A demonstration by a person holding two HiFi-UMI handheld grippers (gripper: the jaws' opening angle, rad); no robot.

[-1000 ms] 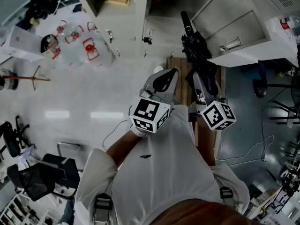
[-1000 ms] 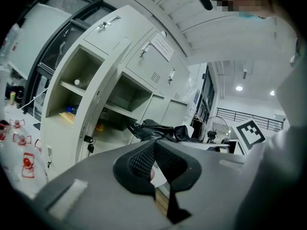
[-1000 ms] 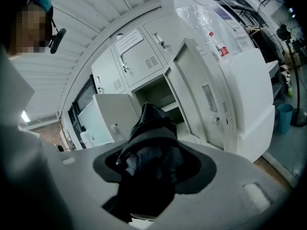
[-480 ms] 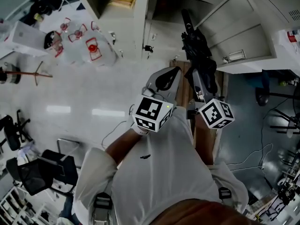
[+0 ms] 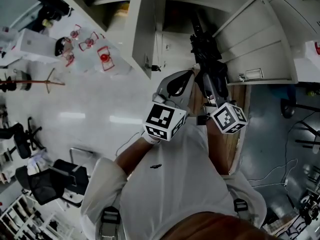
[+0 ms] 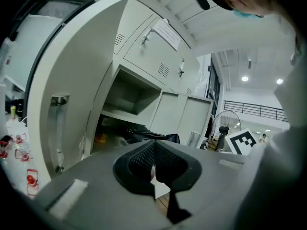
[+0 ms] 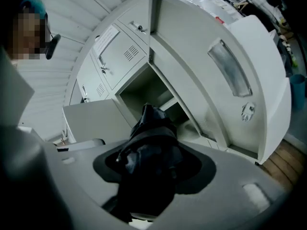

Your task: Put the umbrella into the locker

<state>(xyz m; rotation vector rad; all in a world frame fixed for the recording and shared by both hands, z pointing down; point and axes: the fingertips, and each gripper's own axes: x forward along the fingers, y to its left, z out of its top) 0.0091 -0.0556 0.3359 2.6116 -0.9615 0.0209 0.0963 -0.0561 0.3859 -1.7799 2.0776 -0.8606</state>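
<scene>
A folded black umbrella [image 5: 206, 51] points at the open locker compartment [image 5: 180, 6], its tip near the opening. My right gripper [image 5: 209, 84] is shut on its lower part. In the right gripper view the umbrella [image 7: 151, 143] fills the jaws, with the empty compartment [image 7: 144, 87] straight ahead. My left gripper [image 5: 187, 76] sits just left of the umbrella, shut with nothing between its pads. In the left gripper view my left gripper [image 6: 153, 159] has its pads meeting, the umbrella [image 6: 148, 137] lies beyond them, and the open compartment [image 6: 127, 97] is above.
An open locker door [image 5: 255, 39] swings out on the right, another door [image 5: 142, 39] stands edge-on at left. A clear bag with red print [image 5: 100, 54] lies on the floor. A wooden board [image 5: 235, 139] is underfoot, black chairs [image 5: 50, 184] lower left.
Both grippers have moved forward toward the lockers. The umbrella's tip is now closer to the open compartment. The right gripper has rolled a little.
</scene>
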